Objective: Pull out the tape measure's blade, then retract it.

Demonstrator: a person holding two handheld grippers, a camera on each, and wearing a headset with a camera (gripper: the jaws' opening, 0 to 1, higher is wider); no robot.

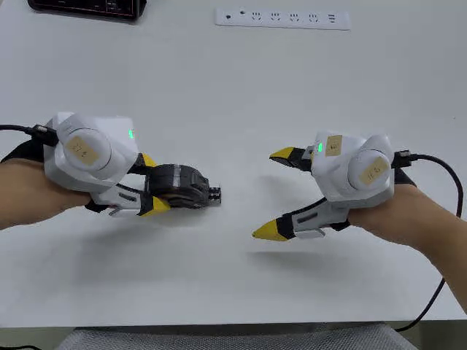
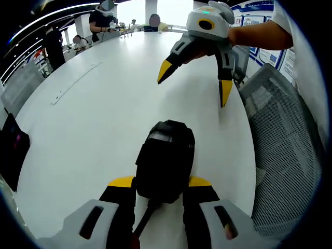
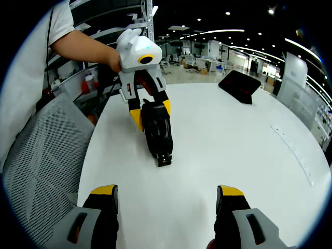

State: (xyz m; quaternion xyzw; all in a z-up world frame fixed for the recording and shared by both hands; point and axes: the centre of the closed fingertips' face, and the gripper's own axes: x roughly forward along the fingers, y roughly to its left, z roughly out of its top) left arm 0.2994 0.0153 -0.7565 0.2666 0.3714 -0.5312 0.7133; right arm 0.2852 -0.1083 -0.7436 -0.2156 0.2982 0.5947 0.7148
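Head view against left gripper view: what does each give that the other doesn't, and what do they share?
Head view: the hook end of the tape measure, and the cable trailing from the right claw.
Left gripper view: people at the far end of the table and wall posters.
Both: the black tape measure clamped in the left claw, the right claw open and apart from it, and the white table.

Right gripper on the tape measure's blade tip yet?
No, the right gripper is open and apart from the tape measure, with a stretch of bare table between them.
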